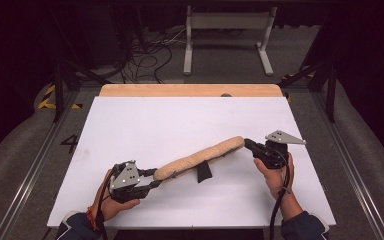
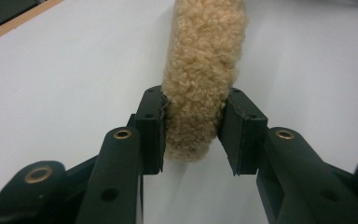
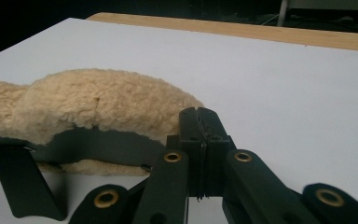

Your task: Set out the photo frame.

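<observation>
Fleece pad: a long, tan, curly-woolled pad (image 1: 200,157) lies slantwise across the near half of the white board, between the two grippers.
Strap: a short black strap (image 1: 203,171) hangs from the pad's underside near its middle; in the right gripper view a dark backing (image 3: 107,144) runs along the pad's lower edge.
Left gripper: the left gripper (image 1: 151,178) has its black jaws set narrow, pressed into the pad's near end from both sides.
Right gripper: the right gripper (image 1: 248,144) has its jaws pressed flat together at the pad's far end; whether they pinch an edge of it cannot be told.
Surface: a smooth white board (image 1: 180,120) covers the table, with a strip of pale wood (image 1: 190,90) bare along the far edge.
Room: grey floor, a tangle of cables (image 1: 145,60) and a white metal frame (image 1: 227,35) stand beyond, with dark surroundings.
Cut off: the person's sleeves (image 1: 300,227) leave the bottom edge.
</observation>
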